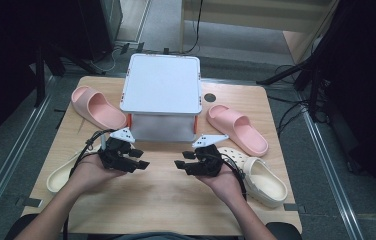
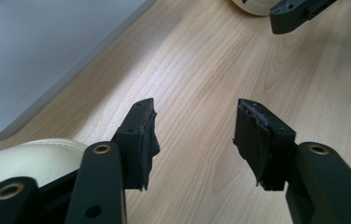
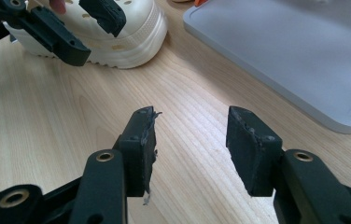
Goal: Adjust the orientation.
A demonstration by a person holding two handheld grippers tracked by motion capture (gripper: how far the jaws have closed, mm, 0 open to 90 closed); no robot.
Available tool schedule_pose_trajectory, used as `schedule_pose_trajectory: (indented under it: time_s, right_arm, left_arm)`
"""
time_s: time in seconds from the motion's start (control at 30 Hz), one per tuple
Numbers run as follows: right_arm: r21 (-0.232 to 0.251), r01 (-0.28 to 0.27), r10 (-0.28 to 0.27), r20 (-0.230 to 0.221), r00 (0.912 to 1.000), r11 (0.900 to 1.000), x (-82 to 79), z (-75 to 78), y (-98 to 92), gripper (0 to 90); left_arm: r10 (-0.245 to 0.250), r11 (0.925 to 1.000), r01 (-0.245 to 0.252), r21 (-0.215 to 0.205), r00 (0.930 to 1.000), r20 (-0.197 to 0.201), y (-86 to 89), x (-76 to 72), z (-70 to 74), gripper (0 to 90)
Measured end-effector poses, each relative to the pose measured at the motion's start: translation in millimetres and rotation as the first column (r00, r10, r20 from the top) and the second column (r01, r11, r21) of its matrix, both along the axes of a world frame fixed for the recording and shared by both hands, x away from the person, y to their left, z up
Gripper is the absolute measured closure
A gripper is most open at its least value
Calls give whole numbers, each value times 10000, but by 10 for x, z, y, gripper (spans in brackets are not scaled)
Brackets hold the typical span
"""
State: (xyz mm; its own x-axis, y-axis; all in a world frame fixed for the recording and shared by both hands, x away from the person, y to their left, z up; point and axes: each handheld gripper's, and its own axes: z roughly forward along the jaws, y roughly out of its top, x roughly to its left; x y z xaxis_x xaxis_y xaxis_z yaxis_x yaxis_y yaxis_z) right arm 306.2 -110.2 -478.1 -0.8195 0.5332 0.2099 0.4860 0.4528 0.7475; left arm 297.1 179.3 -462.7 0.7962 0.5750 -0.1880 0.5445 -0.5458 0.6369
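Note:
Both grippers hover over the front middle of the wooden table, pointing at each other across a bare gap. My left gripper is open, with bare wood between its pads. My right gripper is open too, nothing between its jaws. A cream clog lies by the left hand, another cream clog by the right hand. A pink slide lies at the back left and a second pink slide at the right.
A white two-level rack with orange clips stands at the back centre, just beyond the grippers. Dark stands and cables ring the table on the floor. The table's front edge lies under the forearms.

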Motion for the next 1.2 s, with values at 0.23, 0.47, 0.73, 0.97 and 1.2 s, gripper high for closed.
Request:
schedule_pose_trajectory:
  time_s: [0.23, 0.47, 0.73, 0.97, 1.2]
  right_arm:
    - [176, 29, -27, -105, 9999, 9998, -9, 44, -78, 536]
    - [54, 66, -65, -252, 9997, 10000, 14, 39, -95, 497]
    - [-21, -37, 36, -111, 9999, 10000, 52, 50, -79, 473]
    - [46, -158, 159, -244, 9996, 9999, 101, 53, 0, 468]
    - [31, -489, 489, -280, 9984, 9988, 151, 62, 106, 463]
  left_arm:
    - [123, 9999, -124, 103, 9999, 50, 59, 0, 11, 492]
    - [234, 9997, -234, 103, 9997, 28, 133, -9, 49, 490]
    - [557, 9984, -558, 37, 9984, 113, 256, -76, 109, 524]
    - [1053, 9944, -1051, -105, 9943, 170, 449, -161, 200, 512]
    - [1660, 9861, -1659, -80, 9859, 220, 655, -294, 258, 504]
